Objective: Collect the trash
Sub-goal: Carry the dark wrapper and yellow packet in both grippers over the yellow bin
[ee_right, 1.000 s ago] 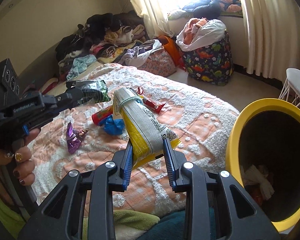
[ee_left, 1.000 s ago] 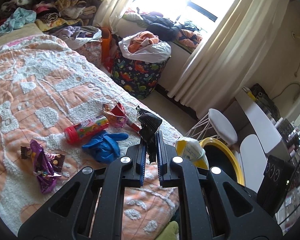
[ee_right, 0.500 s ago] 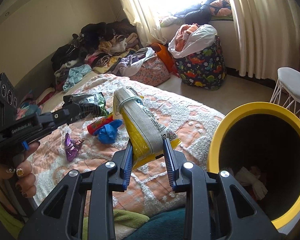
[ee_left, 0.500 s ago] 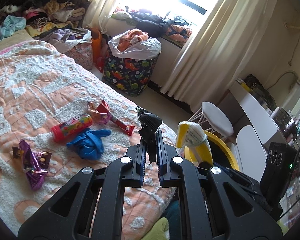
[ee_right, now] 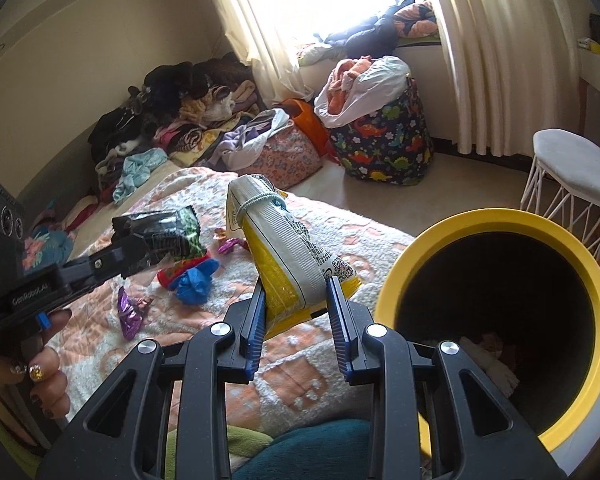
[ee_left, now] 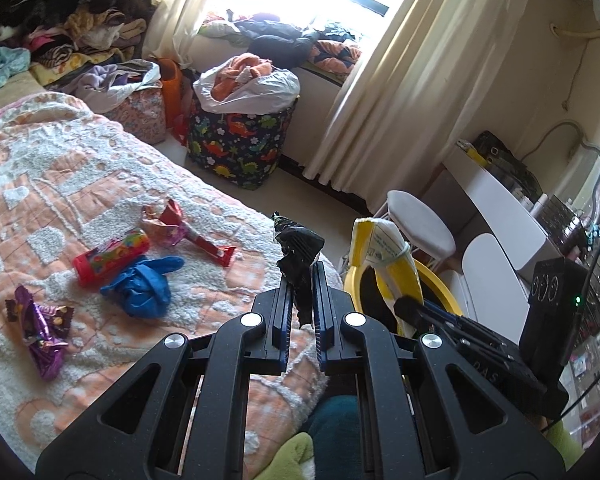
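Left gripper (ee_left: 301, 280): clenched on a crumpled black foil wrapper (ee_left: 298, 246), which stands up out of the narrow gap between the blue-padded fingers. In the right wrist view the same wrapper (ee_right: 168, 234) shows a green-patterned end and is held in the air above the bed.

Right gripper (ee_right: 296, 294): grasping a yellow-and-white plastic snack bag (ee_right: 284, 248), its folded top tied with a pale elastic band. Bag tilts up and to the left, lower corner pinched between the pads. It hangs over the bed edge, just beside the round yellow-rimmed trash bin (ee_right: 500, 220). In the left wrist view the bag (ee_left: 384, 256) appears in front of the bin rim (ee_left: 444, 284).

Bin interior dark; some pale crumpled waste (ee_right: 488, 364) lies at the bottom.

On the peach-and-white tufted bedspread (ee_left: 60, 184), all lying loose:
- red cylindrical candy tube (ee_left: 111, 256)
- crumpled blue disposable glove (ee_left: 146, 286), touching the tube
- purple foil candy wrapper (ee_left: 40, 332), apart from the rest, nearer the camera
- red flat bar wrapper (ee_left: 212, 246), beside a crumpled pink-and-red wrapper (ee_left: 162, 224)

Background: dinosaur-print fabric hamper (ee_left: 240, 140) lined with a white plastic bag full of clothes, standing on the floor by the cream curtain (ee_left: 400, 92). White round stool (ee_left: 420, 220) near the bin.
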